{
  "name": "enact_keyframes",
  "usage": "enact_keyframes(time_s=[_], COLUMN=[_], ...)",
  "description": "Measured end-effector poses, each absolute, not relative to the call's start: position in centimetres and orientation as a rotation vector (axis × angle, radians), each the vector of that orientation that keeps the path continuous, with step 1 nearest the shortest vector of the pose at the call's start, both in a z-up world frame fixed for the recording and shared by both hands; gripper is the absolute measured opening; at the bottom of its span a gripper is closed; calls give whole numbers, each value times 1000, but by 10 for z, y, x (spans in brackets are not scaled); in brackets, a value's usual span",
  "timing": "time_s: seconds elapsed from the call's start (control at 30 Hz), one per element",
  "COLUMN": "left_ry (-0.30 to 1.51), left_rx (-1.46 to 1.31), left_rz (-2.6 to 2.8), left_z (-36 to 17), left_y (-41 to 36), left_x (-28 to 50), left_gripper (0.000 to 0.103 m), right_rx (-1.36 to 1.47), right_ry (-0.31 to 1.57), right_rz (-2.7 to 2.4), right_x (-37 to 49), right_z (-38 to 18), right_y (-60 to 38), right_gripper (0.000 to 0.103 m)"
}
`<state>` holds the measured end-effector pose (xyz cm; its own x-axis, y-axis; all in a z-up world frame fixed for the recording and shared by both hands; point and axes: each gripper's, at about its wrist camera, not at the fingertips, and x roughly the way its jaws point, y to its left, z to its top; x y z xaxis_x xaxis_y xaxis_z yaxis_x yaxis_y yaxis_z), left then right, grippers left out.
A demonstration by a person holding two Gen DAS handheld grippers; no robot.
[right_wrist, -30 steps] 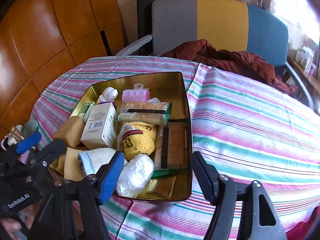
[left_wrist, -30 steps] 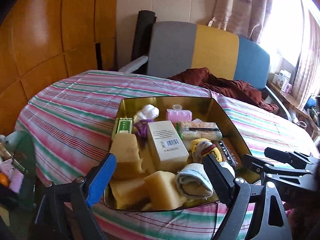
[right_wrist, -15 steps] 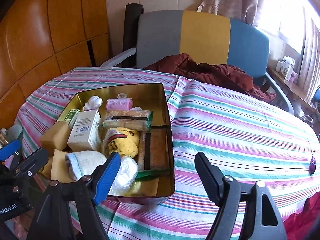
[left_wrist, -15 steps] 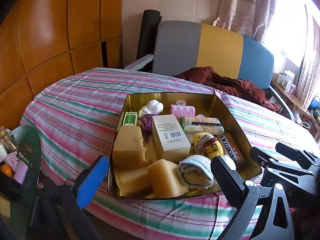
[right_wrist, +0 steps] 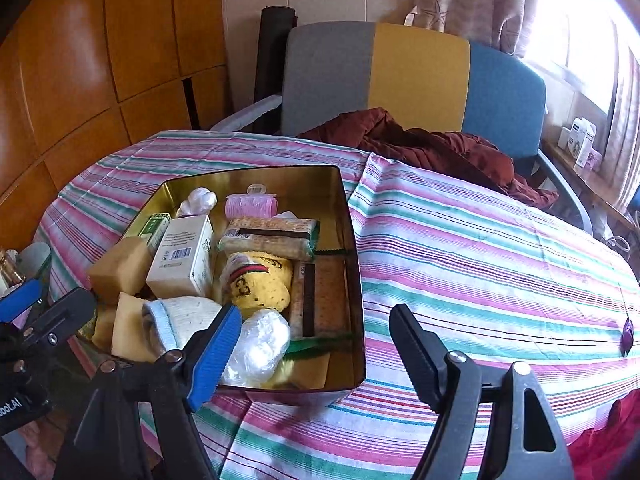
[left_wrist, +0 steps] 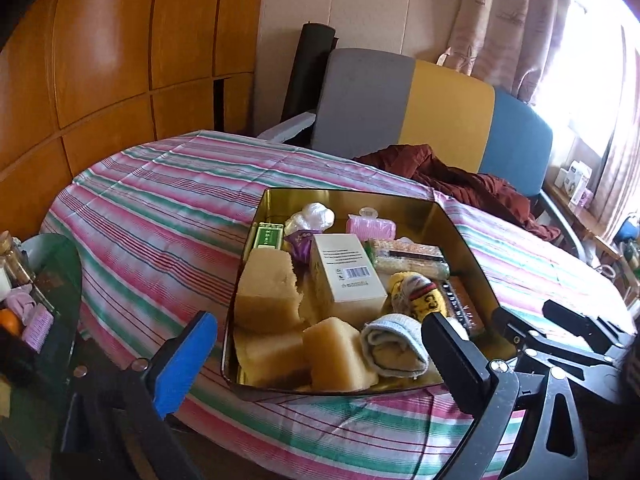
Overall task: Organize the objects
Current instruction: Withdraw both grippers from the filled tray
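A gold tin (left_wrist: 352, 196) sits on the striped table, packed with a white box (left_wrist: 344, 272), yellow sponge blocks (left_wrist: 266, 292), a rolled pale sock (left_wrist: 394, 344), a yellow sock (left_wrist: 416, 296), a pink hair roller (left_wrist: 370, 226) and a green packet (left_wrist: 268, 236). My left gripper (left_wrist: 320, 364) stands wide open before the tin's near edge, gripping nothing. My right gripper (right_wrist: 318, 354) hangs open over the tin's (right_wrist: 356, 280) near right corner, beside a crumpled plastic bag (right_wrist: 260, 344), its pads touching nothing. Each gripper also shows in the other's view, the right gripper (left_wrist: 560, 336) and the left gripper (right_wrist: 40, 312).
The striped tablecloth (right_wrist: 480, 248) spreads bare to the right of the tin, with a small purple thing (right_wrist: 626, 336) near its edge. A grey, yellow and blue chair (right_wrist: 416, 76) with a maroon garment (right_wrist: 420, 148) stands behind. A glass side table (left_wrist: 52, 280) with small items is at the left.
The left gripper's jaws have spread wider and the right's a little wider. Both views have tipped slightly upward; the tin's contents have not moved.
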<state>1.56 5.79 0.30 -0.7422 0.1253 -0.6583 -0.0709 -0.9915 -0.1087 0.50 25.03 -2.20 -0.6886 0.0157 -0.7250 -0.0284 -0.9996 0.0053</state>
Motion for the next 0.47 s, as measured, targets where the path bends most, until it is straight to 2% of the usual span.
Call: enact_keyframes(time_s=[0.3, 0.47], left_ry=[-24, -37], left_rx=[-1057, -1083], left_rz=[2869, 2866], left_z=[0, -3], left_y=[64, 62], left_x=[16, 13], left_gripper=[103, 103], right_rx=[-1255, -1257], right_ry=[19, 23], right_rz=[2854, 2855], right_x=[2, 1], right_z=[-27, -28], right_y=[250, 251], right_gripper=[78, 78])
